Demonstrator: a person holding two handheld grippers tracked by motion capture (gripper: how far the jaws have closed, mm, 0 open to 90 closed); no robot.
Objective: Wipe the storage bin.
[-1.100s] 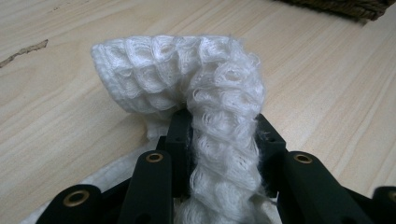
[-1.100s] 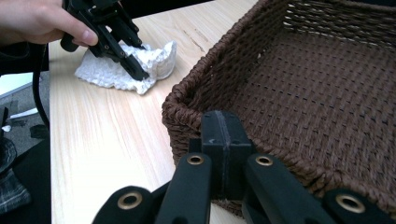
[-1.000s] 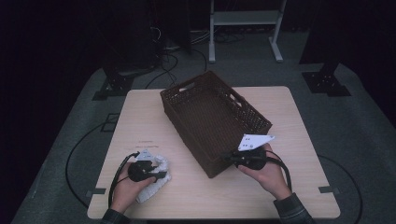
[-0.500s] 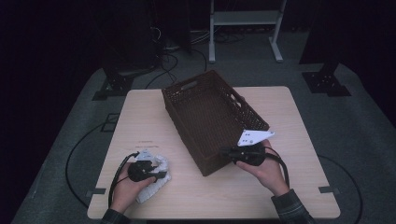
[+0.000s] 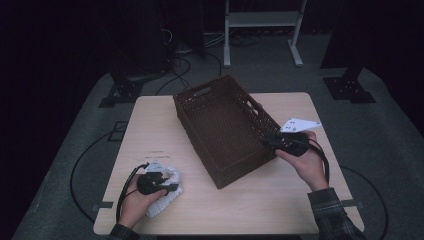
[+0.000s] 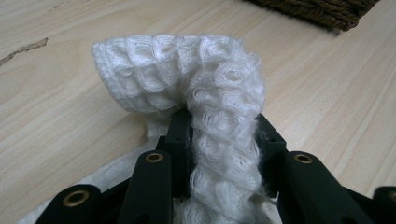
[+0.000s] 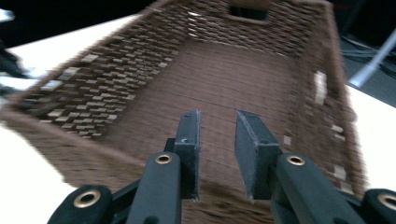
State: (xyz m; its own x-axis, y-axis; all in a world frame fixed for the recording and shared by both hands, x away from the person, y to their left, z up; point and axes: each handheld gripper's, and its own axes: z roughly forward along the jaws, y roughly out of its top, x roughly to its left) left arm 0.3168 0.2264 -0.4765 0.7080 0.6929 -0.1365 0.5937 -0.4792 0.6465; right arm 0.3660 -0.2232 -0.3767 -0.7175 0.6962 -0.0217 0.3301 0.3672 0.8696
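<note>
A white knitted cloth (image 5: 164, 201) lies at the table's front left, and my left gripper (image 5: 173, 188) is shut on a raised fold of it. In the left gripper view the fold (image 6: 187, 79) stands pinched between the jaws of my left gripper (image 6: 223, 136). A dark brown woven basket (image 5: 225, 130) sits slantwise mid-table with nothing in it. My right gripper (image 5: 266, 142) hovers at the basket's right rim, pointing inward. Its jaws have just been opening, and nothing is between them. In the right gripper view my right gripper (image 7: 217, 128) looks onto the basket's bare floor (image 7: 224, 70).
The light wooden table (image 5: 155, 130) has bare room left of the basket and along its front edge. Beyond the table stand a white metal frame (image 5: 260, 20), two black stand bases (image 5: 122, 92) (image 5: 350, 87), and cables on the grey floor.
The basket's near corner swung left. My right gripper let go of the rim and moved right and farther away along it. My left gripper and the cloth stayed put.
</note>
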